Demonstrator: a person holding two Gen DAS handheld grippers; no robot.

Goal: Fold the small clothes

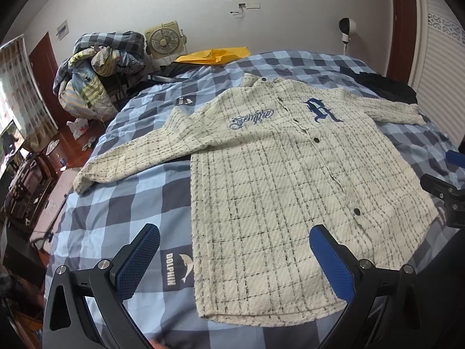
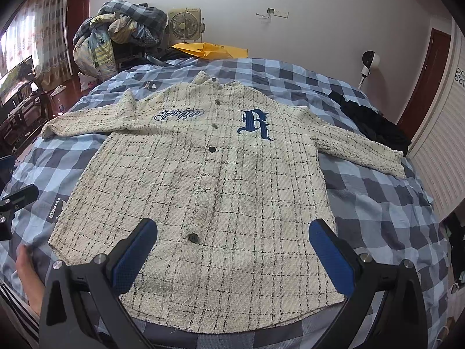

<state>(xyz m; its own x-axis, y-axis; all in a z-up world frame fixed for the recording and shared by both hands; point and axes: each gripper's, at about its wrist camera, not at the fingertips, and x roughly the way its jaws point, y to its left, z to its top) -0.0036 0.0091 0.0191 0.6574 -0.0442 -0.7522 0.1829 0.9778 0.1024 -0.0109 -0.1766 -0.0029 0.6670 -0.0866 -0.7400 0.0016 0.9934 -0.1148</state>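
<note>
A cream plaid button-up shirt [image 1: 270,180] [image 2: 209,192] with a blue "R" on the chest lies flat, front up, on the blue checked bed [image 1: 122,203] [image 2: 377,203], both sleeves spread out sideways. My left gripper [image 1: 234,258] is open above the shirt's lower left hem, nothing between its blue pads. My right gripper [image 2: 232,256] is open too, over the middle of the hem. The right gripper's black tip [image 1: 441,192] shows at the right edge of the left wrist view, and the left gripper's tip [image 2: 17,200] at the left edge of the right wrist view.
A pile of bedding [image 1: 98,67] and a box fan [image 1: 164,42] stand beyond the bed's far left corner. A yellow bag [image 1: 215,55] lies at the head, dark clothing [image 2: 375,125] at the far right. A bare foot [image 2: 27,276] rests near the lower left.
</note>
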